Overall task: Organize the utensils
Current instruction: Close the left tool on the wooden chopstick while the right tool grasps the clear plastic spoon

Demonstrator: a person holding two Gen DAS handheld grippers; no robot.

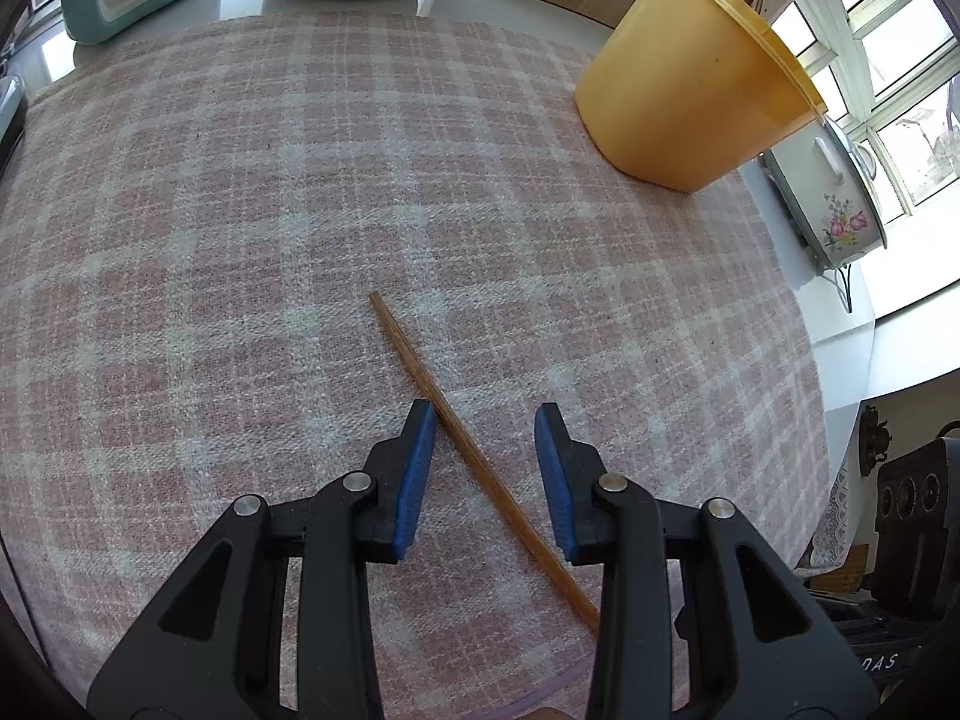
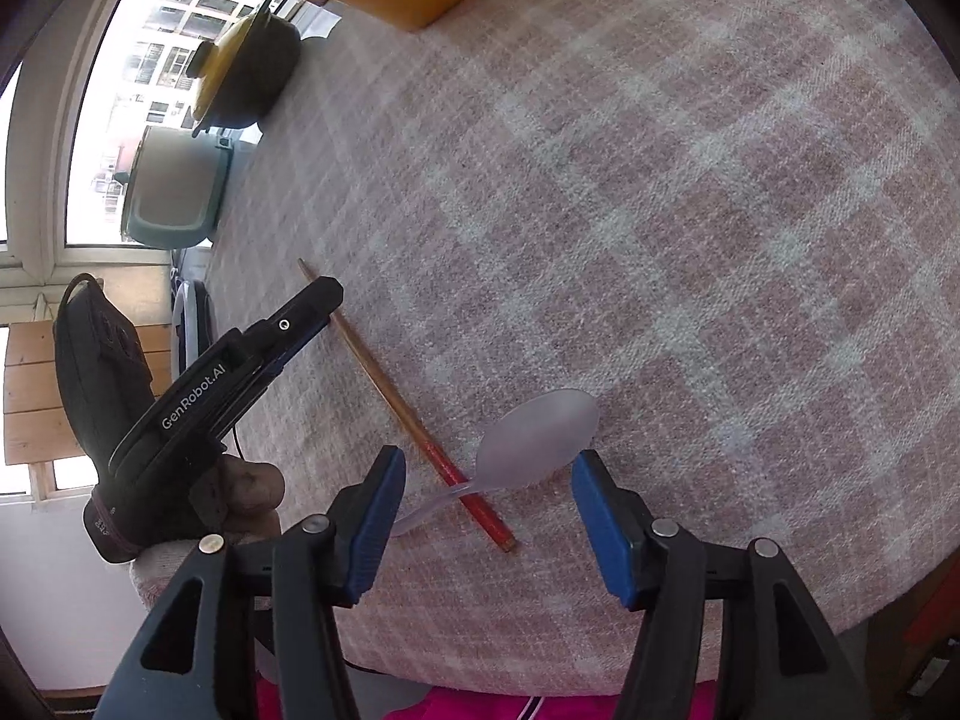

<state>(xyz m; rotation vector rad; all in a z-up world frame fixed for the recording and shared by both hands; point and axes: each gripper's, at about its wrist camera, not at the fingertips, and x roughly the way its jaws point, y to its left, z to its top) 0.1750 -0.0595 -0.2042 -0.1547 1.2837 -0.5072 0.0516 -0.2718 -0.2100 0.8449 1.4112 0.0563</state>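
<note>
Pick-up step: chopstick and spoon lie crossed on the table. Left gripper fingers part-open, straddling the chopstick, not gripping. Right gripper fingers wide around the spoon. Next: close, lift, carry to cup.

Bright daylight came through the windows, blown out to white, while fisheye distortion bent the sharp, softly shadowed checked tablecloth.
</note>
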